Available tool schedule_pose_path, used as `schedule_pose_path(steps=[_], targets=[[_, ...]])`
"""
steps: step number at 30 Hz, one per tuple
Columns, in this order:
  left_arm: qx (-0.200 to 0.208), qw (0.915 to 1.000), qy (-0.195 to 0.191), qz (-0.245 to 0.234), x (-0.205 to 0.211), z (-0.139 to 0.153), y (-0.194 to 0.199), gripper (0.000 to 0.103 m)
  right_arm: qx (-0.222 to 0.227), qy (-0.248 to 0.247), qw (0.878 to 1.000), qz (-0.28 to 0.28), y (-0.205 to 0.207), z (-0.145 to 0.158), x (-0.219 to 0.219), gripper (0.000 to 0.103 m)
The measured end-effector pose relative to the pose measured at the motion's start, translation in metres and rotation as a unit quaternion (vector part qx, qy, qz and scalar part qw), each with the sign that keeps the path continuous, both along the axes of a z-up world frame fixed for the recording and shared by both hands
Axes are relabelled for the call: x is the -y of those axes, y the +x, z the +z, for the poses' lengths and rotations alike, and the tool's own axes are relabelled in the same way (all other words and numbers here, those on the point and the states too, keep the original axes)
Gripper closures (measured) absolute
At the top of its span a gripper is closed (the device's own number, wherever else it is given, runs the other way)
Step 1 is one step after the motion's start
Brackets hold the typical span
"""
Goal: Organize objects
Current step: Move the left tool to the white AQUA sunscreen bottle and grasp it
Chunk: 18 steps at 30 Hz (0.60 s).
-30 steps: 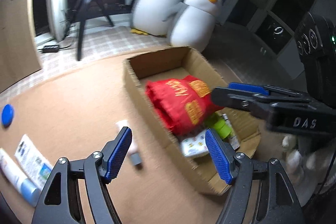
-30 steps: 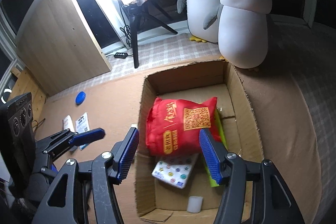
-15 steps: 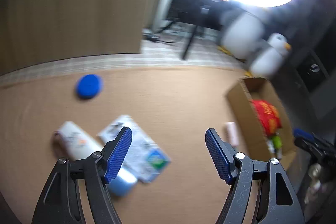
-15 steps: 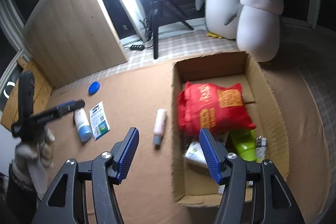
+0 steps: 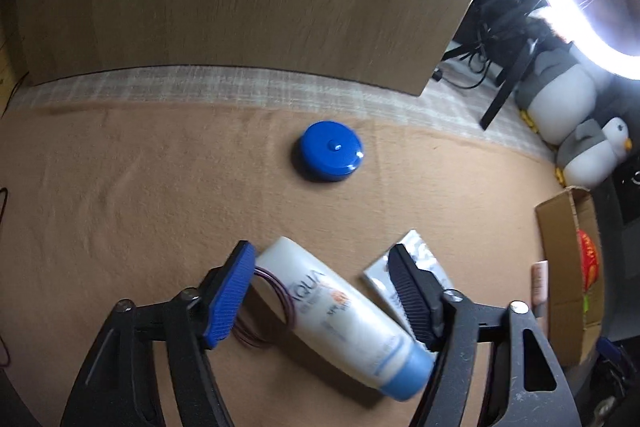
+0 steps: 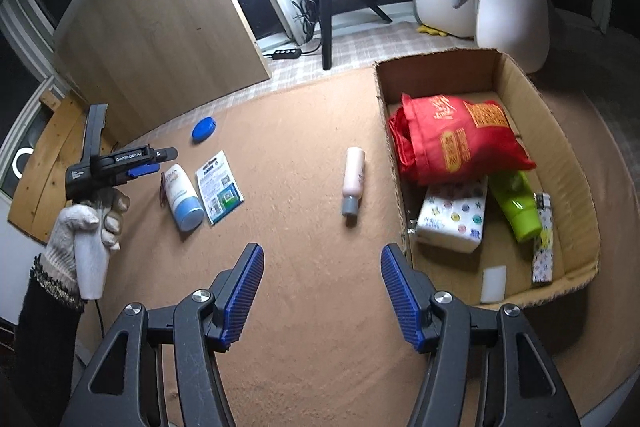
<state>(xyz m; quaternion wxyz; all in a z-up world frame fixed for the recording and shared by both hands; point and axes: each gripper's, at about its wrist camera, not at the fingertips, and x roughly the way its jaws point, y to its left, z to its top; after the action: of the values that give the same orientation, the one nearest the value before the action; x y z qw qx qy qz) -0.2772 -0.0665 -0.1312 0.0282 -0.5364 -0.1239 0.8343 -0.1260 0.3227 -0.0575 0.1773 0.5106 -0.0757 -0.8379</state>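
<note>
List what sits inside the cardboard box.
Inside the cardboard box: a red bag lying partly over a white dotted pack and a green tube, plus a patterned lighter and a small white block. Anything beneath the bag is hidden.

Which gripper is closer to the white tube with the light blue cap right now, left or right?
Left. The left gripper hangs open right over the white tube, fingers straddling it. The right gripper sits open well away, over bare mat beside the cardboard box.

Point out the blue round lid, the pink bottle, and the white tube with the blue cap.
blue round lid (image 5: pixel 330 155): left wrist view, top face.
pink bottle (image 6: pixel 354 174): right wrist view, mid-body.
white tube with the blue cap (image 5: pixel 340 311): left wrist view, printed body.
</note>
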Motion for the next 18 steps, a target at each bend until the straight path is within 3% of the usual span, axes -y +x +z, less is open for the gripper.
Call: schedule_pose_path(steps=[14,18], targets=[[0.041,0.9988,-0.017,-0.023,-0.006,-0.025,-0.015,0.043,0.01,-0.001,0.999,-0.041,0.013,0.0,-0.021,0.046],[0.04,0.9972,-0.037,-0.051,-0.022,-0.026,-0.013,0.048,0.013,-0.001,0.999,-0.041,0.012,0.0,-0.019,0.046]])
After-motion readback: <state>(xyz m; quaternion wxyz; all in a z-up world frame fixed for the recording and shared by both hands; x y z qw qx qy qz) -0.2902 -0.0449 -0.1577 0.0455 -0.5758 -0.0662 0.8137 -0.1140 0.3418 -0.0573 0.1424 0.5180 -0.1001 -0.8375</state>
